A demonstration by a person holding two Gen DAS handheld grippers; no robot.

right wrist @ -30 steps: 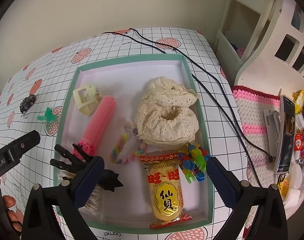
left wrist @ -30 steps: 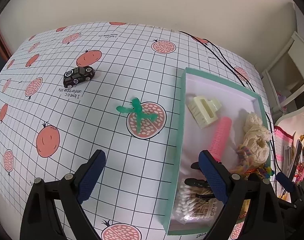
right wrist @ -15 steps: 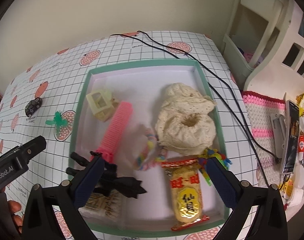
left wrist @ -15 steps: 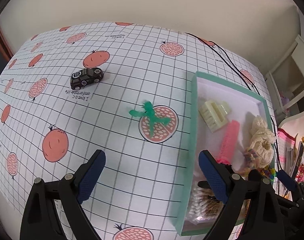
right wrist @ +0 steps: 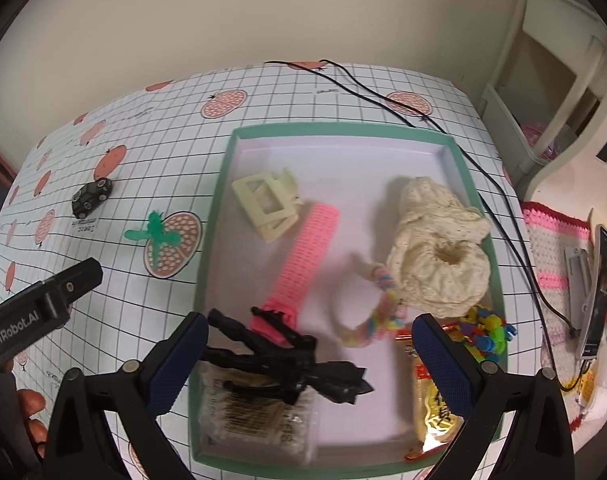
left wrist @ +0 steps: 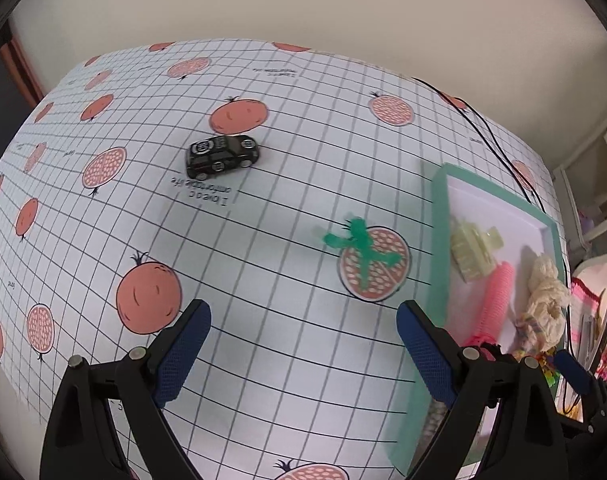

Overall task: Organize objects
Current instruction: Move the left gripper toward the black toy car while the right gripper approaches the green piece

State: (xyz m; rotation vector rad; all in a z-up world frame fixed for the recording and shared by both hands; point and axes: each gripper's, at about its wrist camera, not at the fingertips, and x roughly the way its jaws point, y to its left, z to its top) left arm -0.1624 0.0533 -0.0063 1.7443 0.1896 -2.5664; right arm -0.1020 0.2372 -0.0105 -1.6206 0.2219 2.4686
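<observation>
A black toy car (left wrist: 222, 155) (right wrist: 91, 197) and a green plastic figure (left wrist: 357, 247) (right wrist: 154, 233) lie on the checked tablecloth, left of a green-rimmed tray (right wrist: 215, 216) (left wrist: 437, 240). The tray holds a cream hair claw (right wrist: 268, 199), a pink roller (right wrist: 303, 258), a cream scrunchie (right wrist: 435, 256), a black toy figure (right wrist: 287, 354), a cotton swab pack (right wrist: 255, 412) and a snack packet (right wrist: 435, 404). My left gripper (left wrist: 303, 354) hovers open over the cloth, short of the green figure. My right gripper (right wrist: 309, 360) is open above the tray's near end.
A black cable (right wrist: 383, 98) runs across the table past the tray's far right corner. White furniture (right wrist: 559, 92) and a pink crocheted mat (right wrist: 555, 256) with small items stand to the right. The left gripper's body (right wrist: 39, 312) shows beside the tray.
The left gripper has swung left, away from the tray, bringing the car and green figure nearer its middle. The right gripper has drawn back slightly over the tray.
</observation>
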